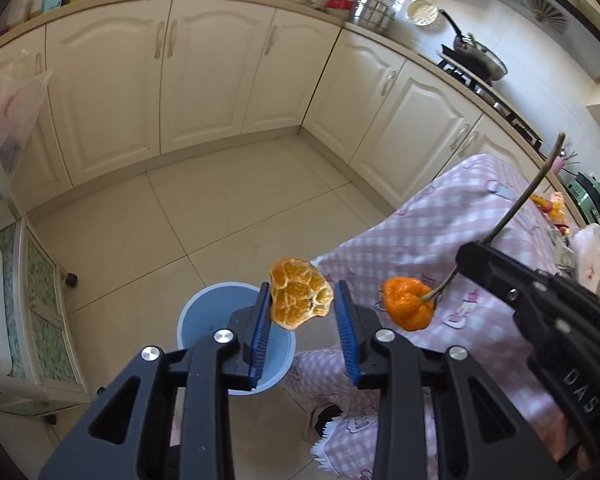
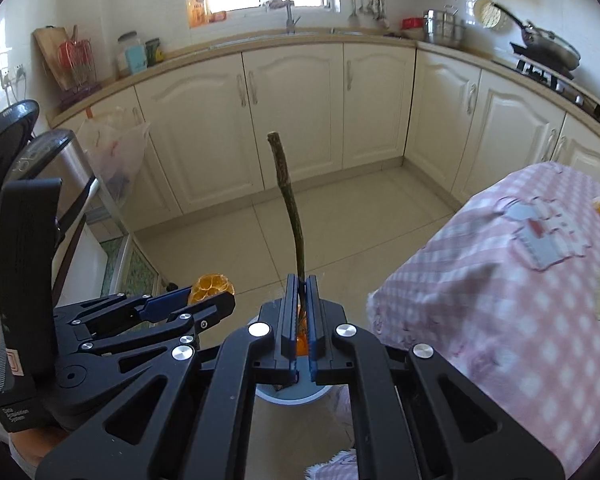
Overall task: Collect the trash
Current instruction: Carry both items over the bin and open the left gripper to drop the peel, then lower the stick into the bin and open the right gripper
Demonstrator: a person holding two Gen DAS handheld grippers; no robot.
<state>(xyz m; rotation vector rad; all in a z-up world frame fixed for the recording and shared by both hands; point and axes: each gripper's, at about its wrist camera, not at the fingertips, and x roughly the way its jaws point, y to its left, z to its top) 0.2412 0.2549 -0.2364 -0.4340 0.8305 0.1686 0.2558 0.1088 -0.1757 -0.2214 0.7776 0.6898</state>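
A kitchen with cream cabinets and a tiled floor. The left hand-held gripper (image 1: 302, 312) clamps a dried mandarin peel (image 1: 300, 298), orange with pale webbed pith facing the camera, above a round blue trash bin (image 1: 204, 312) on the floor. The right hand-held gripper (image 2: 300, 312) is closed tight on a long thin greenish-brown stem (image 2: 290, 204) that rises past its tips; a wrinkled orange fruit (image 1: 408, 302) hangs from the stem's lower end, beside a tabletop under a pink checked cloth (image 1: 440, 240).

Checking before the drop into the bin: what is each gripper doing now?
Left gripper: shut on the orange peel.
Right gripper: shut on the stem.
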